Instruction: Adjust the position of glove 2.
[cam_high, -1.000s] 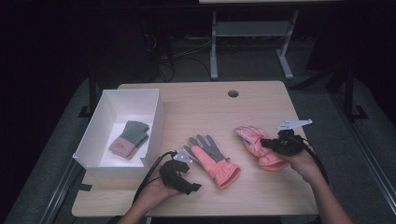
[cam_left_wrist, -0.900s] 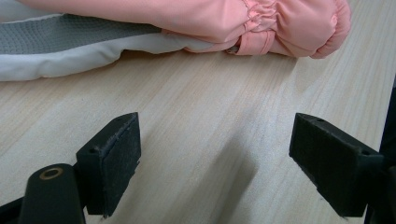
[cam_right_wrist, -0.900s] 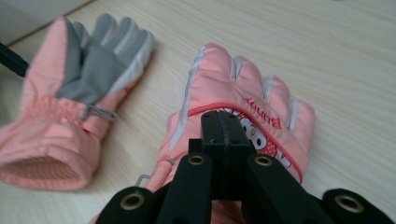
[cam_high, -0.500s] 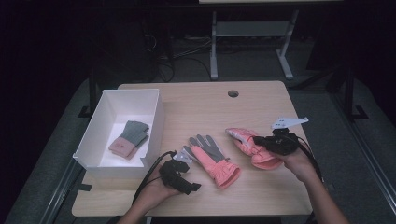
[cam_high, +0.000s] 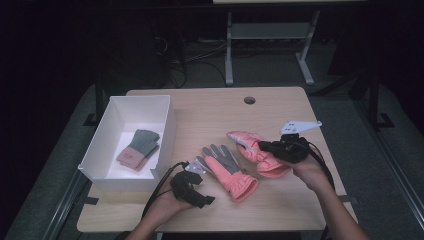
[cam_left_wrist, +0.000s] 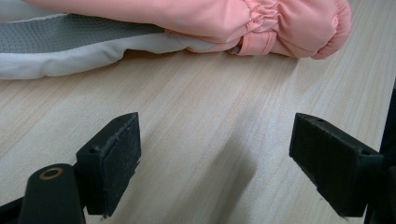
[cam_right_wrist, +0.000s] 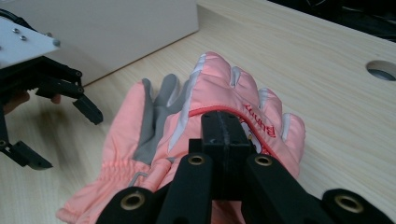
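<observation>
The wooden tabletop (cam_high: 210, 112) has a round hole (cam_high: 249, 100) near its far edge. Toward its left edge stands a white box (cam_high: 116, 120), open on top, and in it lies 1 knitted glove (cam_high: 138, 148), grey at the fingers and pink at the cuff.

On the bare wood near the middle of the front edge lies a pink glove (cam_high: 227, 170), grey palm up, fingers pointing to the far-left, its gathered cuff nearest the front edge. In the left gripper view that cuff (cam_left_wrist: 285, 28) sits just beyond the jaws, apart from them.

A second pink glove (cam_high: 255, 148) is toward the right edge, in the right gripper (cam_high: 267, 148). In the right gripper view its 2 jaws are pressed together on the back of this glove (cam_right_wrist: 233, 93), pinching the fabric, with the glove's fingers pointing away and overlapping the palm-up glove behind.

The left gripper (cam_high: 200, 170) rests low near the front edge, just left of the palm-up glove. Its 2 jaws stand wide apart with only bare wood between them, and its pads (cam_left_wrist: 114, 161) touch nothing.
</observation>
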